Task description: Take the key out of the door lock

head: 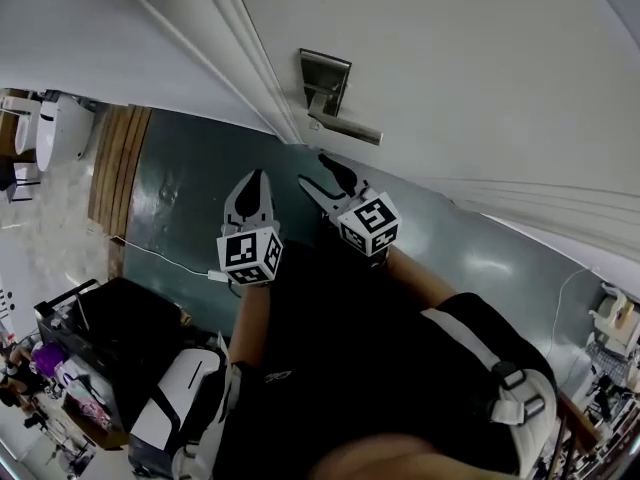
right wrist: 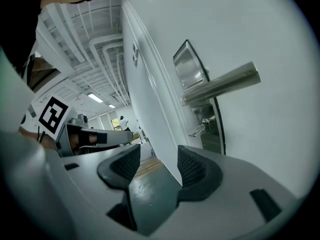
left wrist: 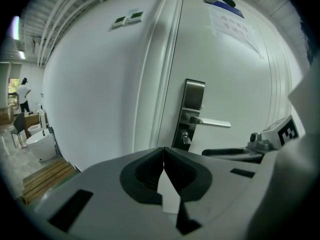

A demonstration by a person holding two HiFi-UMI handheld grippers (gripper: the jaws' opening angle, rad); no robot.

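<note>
The left tongs [left wrist: 163, 151] are pressed together at their tips with nothing between them, and they point at a white door [left wrist: 235, 84]. From those tips, the key [left wrist: 186, 138] sits at about 1 o'clock. It is still in the lock, low on the dark metal lock plate [left wrist: 192, 111] and just under the silver lever handle [left wrist: 212, 123], which juts toward 3 o'clock. The right tongs [right wrist: 159, 166] are spread wide and hold nothing; only the green floor [right wrist: 145, 189] and the edge of the door show between their ribbed pads. In the right gripper view the key [right wrist: 199, 129] lies at about 1 o'clock from the tongs, below the handle [right wrist: 220, 86] and clear of both pads. In the head view both tongs are held out side by side, near each other but not touching, the left tongs [head: 255, 180] at 9 o'clock of the right tongs [head: 325, 180]. The lock plate [head: 325, 80] is at about 12 o'clock of the right tongs, well short of contact. A paper notice [left wrist: 232, 26] is stuck high on the door.
</note>
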